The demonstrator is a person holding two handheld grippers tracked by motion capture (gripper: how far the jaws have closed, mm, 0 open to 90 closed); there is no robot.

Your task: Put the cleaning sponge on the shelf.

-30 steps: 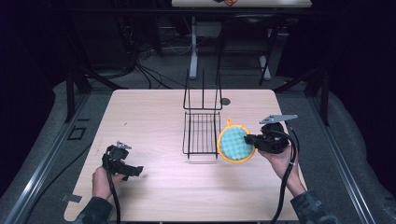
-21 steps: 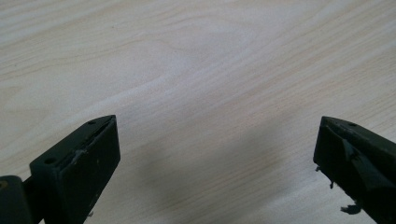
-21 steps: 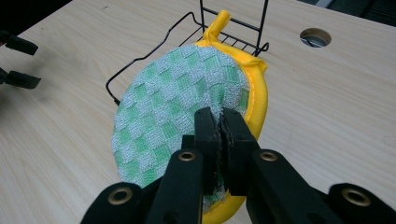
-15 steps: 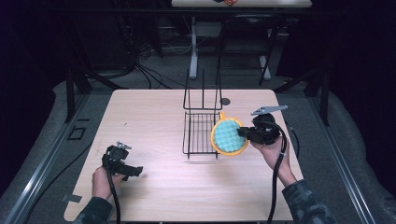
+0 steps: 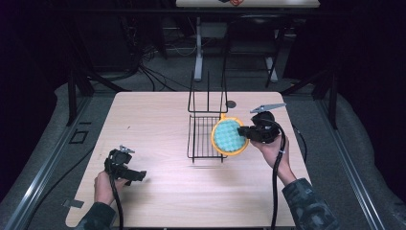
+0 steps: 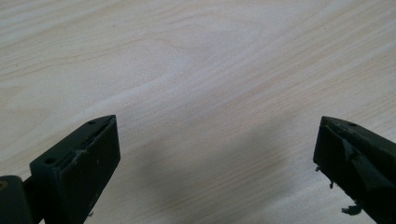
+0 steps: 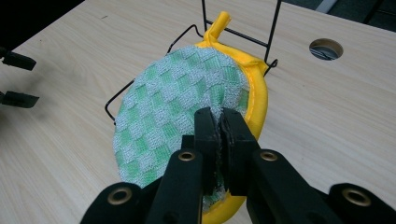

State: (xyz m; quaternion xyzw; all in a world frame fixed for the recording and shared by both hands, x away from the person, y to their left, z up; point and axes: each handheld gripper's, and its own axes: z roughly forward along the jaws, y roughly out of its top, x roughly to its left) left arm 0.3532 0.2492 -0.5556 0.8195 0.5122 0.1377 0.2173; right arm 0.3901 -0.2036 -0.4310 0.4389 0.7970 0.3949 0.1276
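A round cloth pad (image 5: 229,136), with a green-and-white chequered terry face and a thick yellow border, is held upright above the worktop (image 5: 158,120), just at the right side of a black wire rack (image 5: 206,132) that stands near the middle of the far half of the worktop. The right tool (image 5: 245,132) is clamped on the pad at its lower right rim, with the jaws pressed together on the fabric. The pad is judged to be light and soft: it would be expected to flop or fold if gripped far from the edge, and the padded yellow border is judged the firmest place to be taken hold of, since the terry face gives little purchase but is not slippery. A small yellow loop (image 7: 218,24) stands up at the pad's top and could also be pinched, though it looks thin. The left tool (image 5: 125,168) is held low near the near left corner of the worktop, its jaws wide apart over bare wood with nothing between them. In the high view the layout is given: rack, pad and both tools, well apart from one another left to right. In the right gripper view the weave, the loop and the bite of the jaws are shown closely, and a round hole (image 7: 326,48) in the worktop is seen beyond the rack; whether the pad touches the rack's wires cannot be told for certain.
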